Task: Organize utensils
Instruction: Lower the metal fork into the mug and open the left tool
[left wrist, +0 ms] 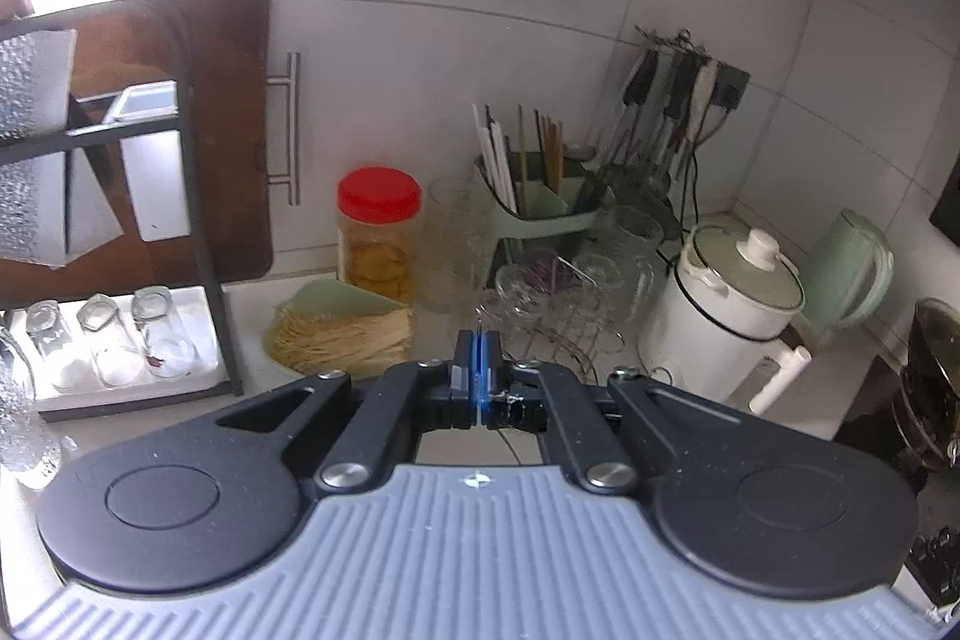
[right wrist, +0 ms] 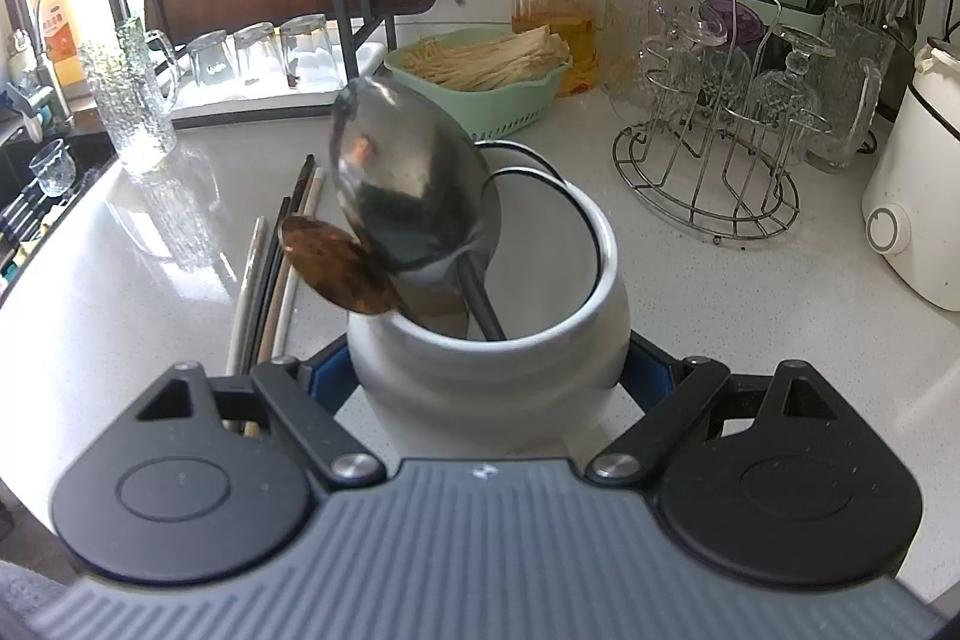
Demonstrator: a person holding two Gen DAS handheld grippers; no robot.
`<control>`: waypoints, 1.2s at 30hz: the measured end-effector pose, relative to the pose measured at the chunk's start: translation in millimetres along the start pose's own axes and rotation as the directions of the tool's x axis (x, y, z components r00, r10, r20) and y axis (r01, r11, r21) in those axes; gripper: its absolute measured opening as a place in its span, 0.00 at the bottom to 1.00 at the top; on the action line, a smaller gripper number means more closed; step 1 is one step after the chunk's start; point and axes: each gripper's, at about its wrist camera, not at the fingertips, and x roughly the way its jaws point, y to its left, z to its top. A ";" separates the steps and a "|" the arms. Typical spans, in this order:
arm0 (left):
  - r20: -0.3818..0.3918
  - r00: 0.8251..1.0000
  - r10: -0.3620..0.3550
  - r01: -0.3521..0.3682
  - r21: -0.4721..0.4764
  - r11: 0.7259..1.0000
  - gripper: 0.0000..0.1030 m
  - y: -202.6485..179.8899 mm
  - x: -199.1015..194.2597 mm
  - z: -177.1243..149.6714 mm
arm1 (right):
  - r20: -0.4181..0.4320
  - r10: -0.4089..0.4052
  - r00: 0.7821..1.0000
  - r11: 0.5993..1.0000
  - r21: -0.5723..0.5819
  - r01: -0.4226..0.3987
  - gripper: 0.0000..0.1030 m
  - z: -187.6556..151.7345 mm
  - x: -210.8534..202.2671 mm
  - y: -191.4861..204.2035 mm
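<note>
Countertop (right wrist: 120,310), near edge: clamping the white crock (right wrist: 540,340) with the right gripper (right wrist: 489,376), fingers spread wide and pressing on both flanks, apparently bracing it so it is not tipping while utensils are going in. Already standing inside, bowls up and leaning toward the left rim: a large steel spoon (right wrist: 414,178) and a smaller bronze spoon (right wrist: 336,268), handles down, probably for easy picking later. Lying just beside the crock, on its left and running toward the near edge: a loose bunch of chopsticks (right wrist: 270,292), seemingly waiting for their turn.

Hovering above the countertop with the left gripper (left wrist: 478,370), pads clenched fully together and showing nothing between them; pointing toward the back corner, where a green caddy (left wrist: 540,214) is already holding other chopsticks.

Judging the sorting as partly done: spoons in, chopsticks out.

Looking for writing: finding an orange label on a bottle (right wrist: 60,34) at the far left edge, with characters too small for reading; finding a small emblem on each gripper body, also illegible. Reading no brand anywhere.
</note>
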 end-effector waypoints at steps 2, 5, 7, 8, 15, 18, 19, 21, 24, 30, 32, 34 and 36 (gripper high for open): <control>-0.015 1.000 -0.009 0.010 0.015 1.000 0.01 -4.7 4.4 -4.9 | 0.002 0.001 1.000 1.000 0.001 -0.001 0.88 -0.2 0.0 -0.1; -0.038 0.999 -0.022 0.023 0.035 0.999 0.01 -10.4 11.0 -13.7 | 0.004 0.001 1.000 1.000 0.001 -0.001 0.88 -1.0 0.1 0.4; -0.054 0.998 -0.027 0.030 0.050 0.998 0.01 -13.9 15.1 -19.6 | 0.004 0.001 1.000 1.000 0.001 -0.001 0.88 -1.0 0.0 0.3; -0.063 0.998 -0.028 0.032 0.064 0.997 0.01 -16.5 17.2 -22.9 | 0.005 0.001 1.000 1.000 0.002 -0.001 0.88 -0.9 0.1 0.4; -0.123 0.991 -0.047 0.064 0.136 0.989 0.01 -28.9 26.9 -40.4 | 0.008 0.002 1.000 1.000 0.003 -0.002 0.88 -1.0 -0.4 0.0; -0.141 0.989 -0.053 0.076 0.164 0.984 0.01 -31.9 28.7 -41.8 | 0.010 0.004 1.000 1.000 0.005 -0.004 0.88 -0.7 -0.2 -0.1; -0.149 0.987 -0.058 0.083 0.168 0.982 0.01 -32.5 29.2 -42.2 | 0.011 0.004 1.000 1.000 0.006 -0.004 0.88 -1.0 -0.4 -0.2; -0.164 0.984 -0.062 0.093 0.188 0.978 0.01 -35.2 29.6 -42.3 | 0.011 0.004 1.000 1.000 0.005 -0.004 0.88 -0.5 0.1 0.1; -0.204 0.976 -0.078 0.122 0.213 0.969 0.01 -38.9 29.9 -42.9 | 0.012 0.004 1.000 1.000 0.005 -0.004 0.88 -0.7 0.1 -0.1; -0.314 0.942 -0.113 0.195 0.242 0.950 0.01 -46.3 34.2 -46.5 | 0.019 0.004 1.000 1.000 0.007 -0.004 0.88 -0.2 1.1 -0.6; -0.351 0.929 -0.121 0.215 0.244 0.946 0.01 -47.9 37.8 -47.8 | 0.021 0.003 1.000 1.000 0.008 -0.003 0.88 0.1 1.7 -0.5; -0.386 0.913 -0.129 0.237 0.244 0.940 0.02 -48.6 41.7 -49.4 | 0.022 0.002 1.000 1.000 0.008 -0.002 0.88 -0.1 2.0 -0.4; -0.423 0.896 -0.136 0.255 0.239 0.937 0.02 -49.3 47.0 -50.7 | 0.025 0.002 1.000 1.000 0.008 -0.003 0.88 -1.0 1.9 -0.5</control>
